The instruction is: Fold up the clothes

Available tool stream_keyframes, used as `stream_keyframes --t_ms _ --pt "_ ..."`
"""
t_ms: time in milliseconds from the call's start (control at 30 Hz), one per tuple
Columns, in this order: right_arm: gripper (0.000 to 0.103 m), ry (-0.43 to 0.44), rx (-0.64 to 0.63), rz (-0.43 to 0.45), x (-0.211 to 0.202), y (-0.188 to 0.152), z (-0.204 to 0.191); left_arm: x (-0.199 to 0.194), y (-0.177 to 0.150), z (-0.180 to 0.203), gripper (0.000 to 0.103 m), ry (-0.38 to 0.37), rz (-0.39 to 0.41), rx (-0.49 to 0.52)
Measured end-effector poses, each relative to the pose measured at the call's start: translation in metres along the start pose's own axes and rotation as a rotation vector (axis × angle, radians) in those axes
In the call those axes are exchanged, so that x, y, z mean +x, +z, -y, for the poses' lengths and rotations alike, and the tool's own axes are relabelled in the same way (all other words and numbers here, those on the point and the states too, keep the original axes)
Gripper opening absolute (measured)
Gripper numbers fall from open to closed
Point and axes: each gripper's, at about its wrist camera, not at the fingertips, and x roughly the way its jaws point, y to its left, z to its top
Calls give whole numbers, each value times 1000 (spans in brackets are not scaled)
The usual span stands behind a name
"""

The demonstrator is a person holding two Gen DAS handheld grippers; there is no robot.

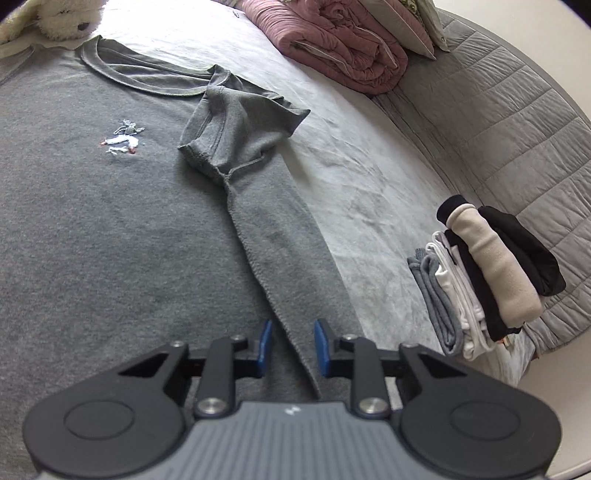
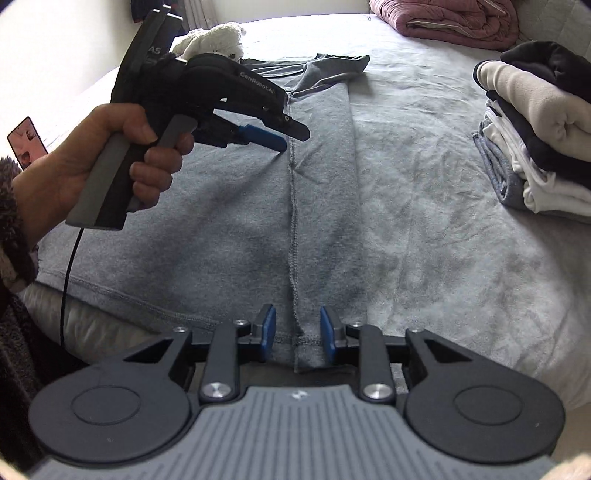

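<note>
A grey sweatshirt (image 1: 110, 221) lies flat on the bed, inside out, with a small embroidery patch (image 1: 123, 140) on the chest. Its right side panel (image 1: 291, 266) is folded in over the body, the short sleeve (image 1: 236, 129) bunched on top. My left gripper (image 1: 293, 347) is open and hovers over the folded edge's seam; it also shows in the right wrist view (image 2: 286, 142), tips down at the seam. My right gripper (image 2: 297, 338) is open, straddling the seam at the sweatshirt's hem (image 2: 303, 338).
A stack of folded clothes (image 1: 491, 280) sits on the bed at the right, also in the right wrist view (image 2: 539, 147). A pink folded quilt (image 1: 343, 44) and pillows lie at the head. A white plush toy (image 1: 66, 18) lies by the collar. A phone (image 2: 27, 142) lies at the left edge.
</note>
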Motion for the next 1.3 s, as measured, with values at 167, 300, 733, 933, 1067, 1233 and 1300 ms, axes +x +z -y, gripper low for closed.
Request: stream_keyframes --t_ms 167,300,733,933,1067,1233,1300 --pt "5 1 13 34 -12 1 2 -9 4 7 0 29 35 33" --pt "5 59 39 54 -29 11 1 -21 12 14 0 37 59 74" --pt "5 206 37 -90 13 24 -22 -21 12 4 1 159 33 167" --pt "17 239 18 -148 29 25 -22 -23 19 -13 12 177 31 149" --pt "40 244 4 -123 19 44 -12 -26 35 -22 39 177 67 143" --pt "41 211 21 -40 29 90 12 -16 62 -32 45 204 106 148" --pt "41 206 27 6 38 115 24 -9 76 -37 45 208 127 159"
